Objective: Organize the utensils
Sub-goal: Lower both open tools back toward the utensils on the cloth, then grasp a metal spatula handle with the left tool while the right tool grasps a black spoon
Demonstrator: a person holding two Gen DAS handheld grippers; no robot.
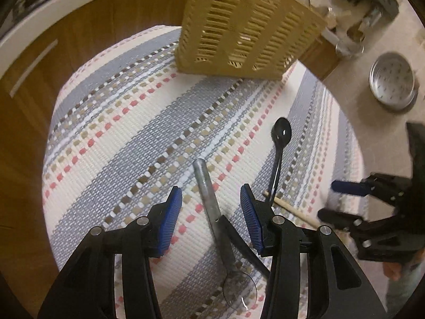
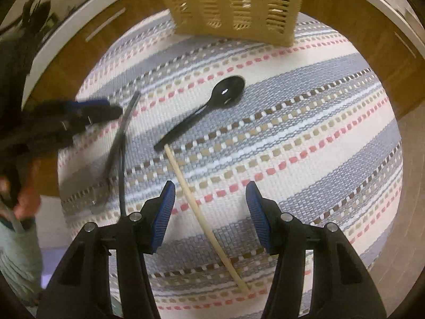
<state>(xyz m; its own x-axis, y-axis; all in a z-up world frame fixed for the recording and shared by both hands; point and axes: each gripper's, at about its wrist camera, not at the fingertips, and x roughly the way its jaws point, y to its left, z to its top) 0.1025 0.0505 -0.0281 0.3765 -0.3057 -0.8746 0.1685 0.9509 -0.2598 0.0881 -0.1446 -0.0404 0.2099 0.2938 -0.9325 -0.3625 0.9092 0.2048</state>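
Striped mat (image 2: 305, 122) mostly bare, basket (image 2: 233, 5) at far edge, both hand-held grippers (image 1: 211, 212) (image 2: 209, 212) agape, empty.

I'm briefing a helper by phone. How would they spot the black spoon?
Find the striped woven mat below the tan slotted basket. Mid-mat lies the black plastic spoon, handle touching a pale wooden stick. Only it is glossy black with an oval bowl.

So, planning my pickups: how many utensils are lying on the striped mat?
4. A metal spoon low in the left view, a dark-handled utensil crossing it, a black spoon to its right, a wooden stick at that spoon's handle end. The basket may hide more.
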